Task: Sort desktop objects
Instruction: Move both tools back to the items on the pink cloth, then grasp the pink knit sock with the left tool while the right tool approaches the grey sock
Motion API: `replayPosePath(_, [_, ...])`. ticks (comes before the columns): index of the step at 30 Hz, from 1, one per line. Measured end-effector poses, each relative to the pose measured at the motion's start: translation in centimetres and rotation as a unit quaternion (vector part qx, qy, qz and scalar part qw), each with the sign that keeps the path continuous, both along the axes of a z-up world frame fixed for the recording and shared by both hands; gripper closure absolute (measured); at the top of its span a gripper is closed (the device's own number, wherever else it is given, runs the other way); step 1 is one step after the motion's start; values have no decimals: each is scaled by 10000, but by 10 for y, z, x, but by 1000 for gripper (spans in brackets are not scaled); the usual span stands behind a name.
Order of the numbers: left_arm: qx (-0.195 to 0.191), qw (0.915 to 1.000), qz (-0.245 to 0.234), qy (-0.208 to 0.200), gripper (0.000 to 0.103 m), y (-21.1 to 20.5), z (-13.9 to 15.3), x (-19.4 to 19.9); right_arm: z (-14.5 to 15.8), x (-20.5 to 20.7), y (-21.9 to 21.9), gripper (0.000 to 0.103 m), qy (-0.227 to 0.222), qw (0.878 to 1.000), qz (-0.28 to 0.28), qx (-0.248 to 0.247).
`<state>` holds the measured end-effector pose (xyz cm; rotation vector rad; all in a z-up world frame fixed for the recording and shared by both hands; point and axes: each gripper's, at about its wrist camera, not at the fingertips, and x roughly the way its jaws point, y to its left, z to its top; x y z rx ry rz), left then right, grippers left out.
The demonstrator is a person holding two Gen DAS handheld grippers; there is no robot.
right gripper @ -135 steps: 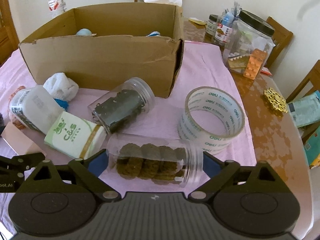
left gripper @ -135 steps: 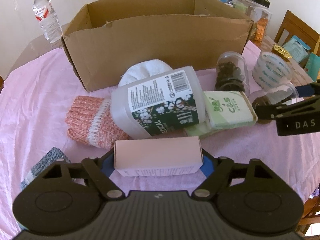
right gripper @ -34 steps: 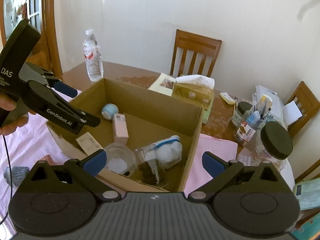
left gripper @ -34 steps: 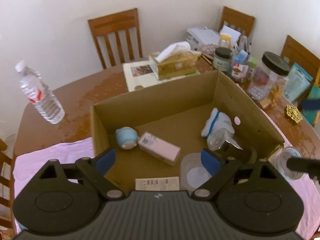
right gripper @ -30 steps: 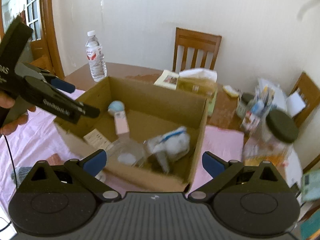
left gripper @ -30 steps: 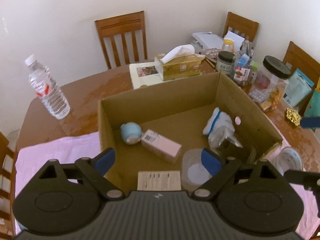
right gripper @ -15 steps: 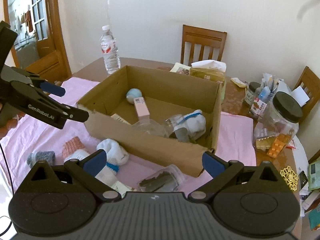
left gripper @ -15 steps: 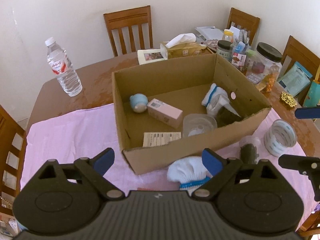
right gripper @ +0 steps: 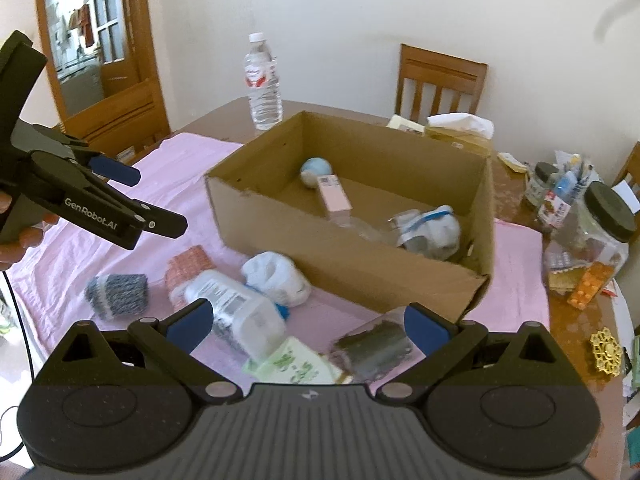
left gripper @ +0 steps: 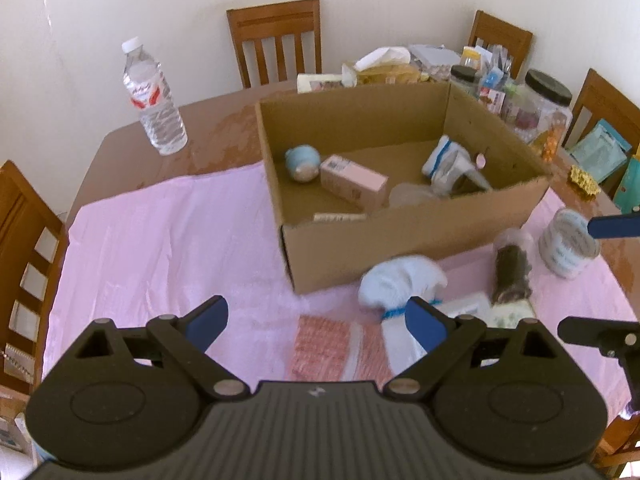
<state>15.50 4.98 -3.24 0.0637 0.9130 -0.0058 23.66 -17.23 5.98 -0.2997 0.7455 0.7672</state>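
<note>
Bright daylight, motion blur, fisheye-bent edges.

Cardboard box point(right gripper: 360, 268) open, part-filled; socks point(right gripper: 276, 278), bottle point(right gripper: 236, 314) lie beside it.

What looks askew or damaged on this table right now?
The cardboard box has a ragged, torn top edge on its near wall. In front of it, the white plastic bottle and a clear jar lie tipped on their sides on the pink cloth. Nothing looks spilled.

Two downward wrist views, shared box point(left gripper: 400, 236)
</note>
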Motion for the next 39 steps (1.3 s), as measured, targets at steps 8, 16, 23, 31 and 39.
replayPosePath(8, [-35, 9999, 2, 166, 8, 6, -14, -19, -10, -15, 8, 0, 132, 9996, 242, 10])
replayPosePath(16, [101, 9995, -203, 206, 8, -6, -24, -29, -18, -27, 11, 0, 151, 9972, 723, -90])
replayPosePath(23, [348, 9969, -622, 332, 8, -14, -48, -22, -25, -35, 11, 0, 167, 9974, 694, -127])
replayPosePath(31, [454, 9875, -1308, 757, 8, -16, -73, -1, -29, -44, 13, 0, 317, 9995, -49, -71])
replayPosePath(39, [470, 9781, -1739, 1042, 8, -19, -92, 21, -38, -56, 18, 0, 480, 9971, -595, -52])
